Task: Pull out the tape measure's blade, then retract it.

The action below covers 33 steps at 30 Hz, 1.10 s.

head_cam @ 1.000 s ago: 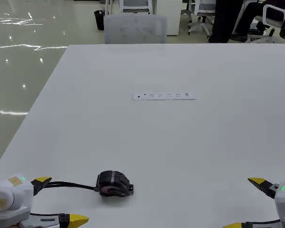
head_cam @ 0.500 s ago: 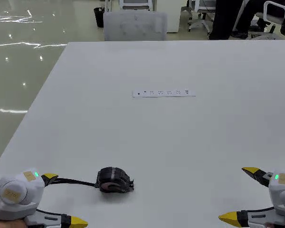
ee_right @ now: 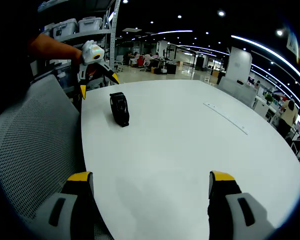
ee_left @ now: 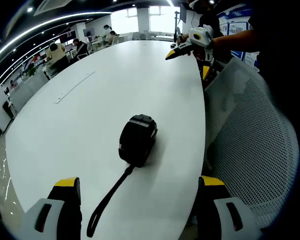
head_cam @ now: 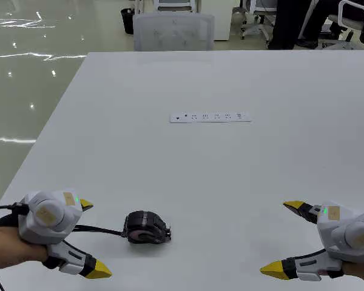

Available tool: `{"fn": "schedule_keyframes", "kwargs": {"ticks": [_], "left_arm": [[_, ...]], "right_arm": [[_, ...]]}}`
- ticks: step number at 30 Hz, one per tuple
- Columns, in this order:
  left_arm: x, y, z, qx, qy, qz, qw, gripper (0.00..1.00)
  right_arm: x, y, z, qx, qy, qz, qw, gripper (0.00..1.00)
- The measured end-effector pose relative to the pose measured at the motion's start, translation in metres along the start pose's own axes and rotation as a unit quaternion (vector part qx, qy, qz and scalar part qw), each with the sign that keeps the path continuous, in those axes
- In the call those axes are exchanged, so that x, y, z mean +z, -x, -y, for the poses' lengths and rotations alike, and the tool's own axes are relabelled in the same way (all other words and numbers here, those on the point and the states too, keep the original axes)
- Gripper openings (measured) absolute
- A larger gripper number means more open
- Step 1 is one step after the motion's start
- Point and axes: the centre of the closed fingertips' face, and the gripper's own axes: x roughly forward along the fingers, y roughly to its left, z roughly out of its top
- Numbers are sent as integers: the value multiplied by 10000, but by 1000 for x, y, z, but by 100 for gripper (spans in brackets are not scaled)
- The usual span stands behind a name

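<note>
Your left gripper (head_cam: 92,237) and right gripper (head_cam: 280,236) both have jaws spread wide, holding nothing, with the tape measure (head_cam: 145,227) on the white table (head_cam: 200,176) just beside the left, well apart from the right.

Open-plan office around me, my long white table (head_cam: 230,182) with a power strip (head_cam: 210,117), mesh chair (head_cam: 173,30) beyond it, glossy floor (head_cam: 24,73), ceiling lights (ee_right: 220,13), shelf (ee_right: 97,33) of storage bins (ee_right: 92,22).
</note>
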Motion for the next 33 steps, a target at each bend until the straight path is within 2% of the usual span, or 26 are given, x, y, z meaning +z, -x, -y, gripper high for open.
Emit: {"fn": "schedule_keyframes", "kwargs": {"ticks": [5,8,10,12,14,15,17,18,20,25,27,30,33], "left_arm": [[22,-3,-6,-158,-380,-90,9991,93],[33,-6,-5,-245,-538,-123,9982,90],[40,-10,-13,-92,-846,-67,9964,87],[43,-14,-11,-148,-908,-159,9956,84],[44,-21,-4,-356,-878,-178,9953,83],[44,-24,5,-549,-964,-235,9936,84],[41,-28,10,-685,-1147,-388,9903,85],[40,-31,10,-705,-1256,-483,9884,85],[42,-37,11,-716,-1310,-505,9875,85],[43,-49,10,-771,-1469,-643,9840,79],[44,-54,10,-802,-1456,-663,9839,77],[49,-58,11,-833,-1430,-640,9841,68],[52,-63,8,-758,-1477,-674,9838,52]], "right_arm": [[11,-9,-3,150,176,12,9997,98],[15,-15,-5,278,258,6,9993,96],[15,-20,-9,346,334,-43,9988,94],[15,-27,-15,466,400,-95,9981,95],[15,-34,-20,560,511,-144,9970,95],[16,-38,-22,619,563,-163,9964,96],[19,-42,-25,701,610,-177,9955,96],[20,-46,-25,738,669,-196,9948,97],[23,-51,-25,835,883,-228,9923,97],[37,-62,-24,973,884,-142,9912,96],[45,-68,-23,1010,872,-86,9910,97],[55,-75,-24,1099,917,-54,9897,96],[63,-84,-26,1215,915,-20,9884,94]]}}
